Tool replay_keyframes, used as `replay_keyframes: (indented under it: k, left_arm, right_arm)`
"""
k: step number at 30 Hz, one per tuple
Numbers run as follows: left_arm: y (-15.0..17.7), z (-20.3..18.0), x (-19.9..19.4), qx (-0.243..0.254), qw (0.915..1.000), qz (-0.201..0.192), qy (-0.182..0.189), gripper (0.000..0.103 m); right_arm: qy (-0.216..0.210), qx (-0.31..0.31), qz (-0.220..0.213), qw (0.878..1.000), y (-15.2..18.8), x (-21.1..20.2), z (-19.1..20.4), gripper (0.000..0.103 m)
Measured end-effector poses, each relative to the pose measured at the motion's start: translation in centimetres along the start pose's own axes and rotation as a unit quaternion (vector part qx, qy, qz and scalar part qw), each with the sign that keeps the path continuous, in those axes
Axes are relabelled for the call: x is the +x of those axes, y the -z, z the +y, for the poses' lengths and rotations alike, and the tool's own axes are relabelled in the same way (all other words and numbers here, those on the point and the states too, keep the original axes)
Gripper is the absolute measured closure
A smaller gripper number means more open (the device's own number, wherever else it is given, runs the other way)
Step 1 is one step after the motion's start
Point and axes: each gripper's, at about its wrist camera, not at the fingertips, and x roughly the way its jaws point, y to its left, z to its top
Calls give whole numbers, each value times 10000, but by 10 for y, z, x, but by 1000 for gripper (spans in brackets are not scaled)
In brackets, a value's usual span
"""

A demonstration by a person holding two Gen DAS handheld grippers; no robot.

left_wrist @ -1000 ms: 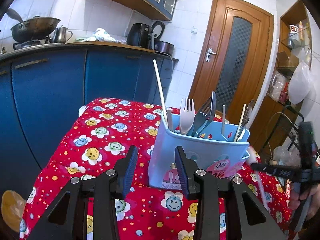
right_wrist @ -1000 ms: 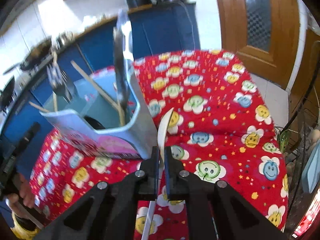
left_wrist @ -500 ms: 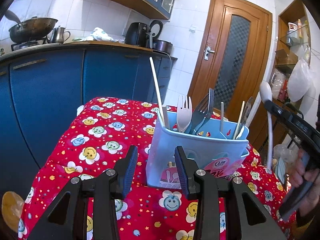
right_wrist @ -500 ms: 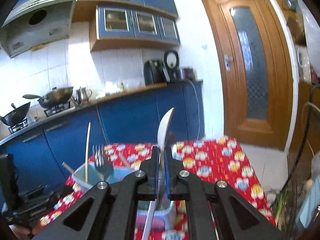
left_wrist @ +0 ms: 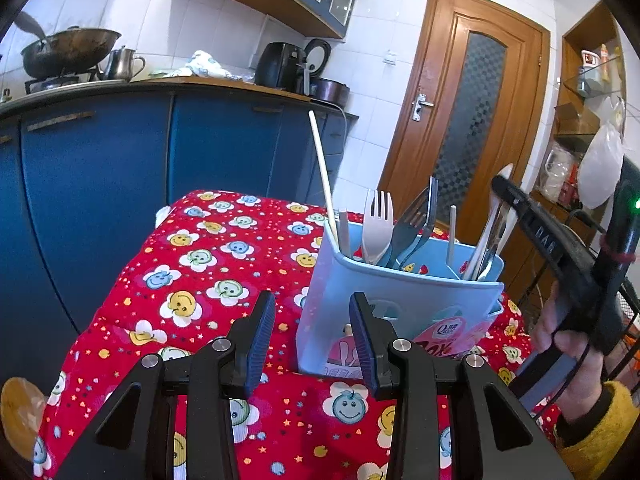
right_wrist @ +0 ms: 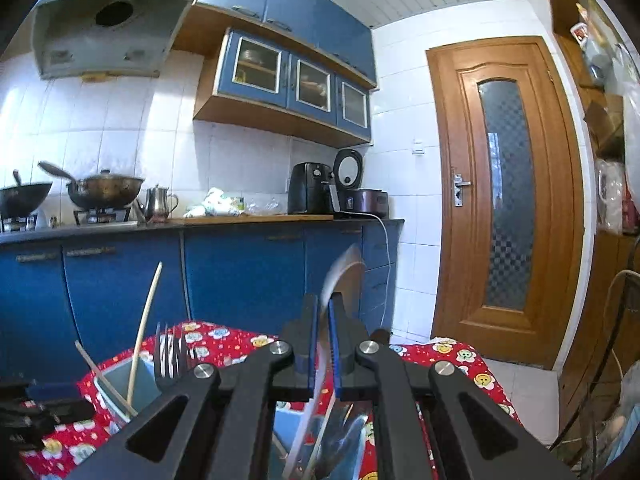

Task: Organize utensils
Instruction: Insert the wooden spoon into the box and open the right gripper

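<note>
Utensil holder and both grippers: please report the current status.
Right gripper shut on white spoon, above blue utensil holder. Left gripper open, empty, beside holder. Forks crowd the holder.

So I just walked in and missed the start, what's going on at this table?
A person is sorting cutlery into a light blue utensil holder on the red smiley tablecloth. The right gripper is shut on a white plastic spoon, held above the holder's right end. The left gripper sits with jaws apart and nothing between them, just in front of the holder. Forks, a chopstick and other pieces already stand in the holder's compartments.
</note>
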Motion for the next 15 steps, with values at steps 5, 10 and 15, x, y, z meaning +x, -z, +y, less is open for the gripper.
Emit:
replay_keyframes:
  k: [5, 10, 15]
  left_arm:
    - [1, 0, 0, 24, 10000, 10, 22, 64]
    - [0, -3, -4, 68, 10000, -10, 30, 64]
    - [-2, -5, -15, 79, 9999, -69, 54, 64]
  right_arm:
    - [-217, -108, 255, 9994, 13, 1, 4, 96]
    - [-477, 131, 525, 9974, 11, -5, 0, 65]
    - [-618, 560, 604, 9947, 5, -22, -9, 63]
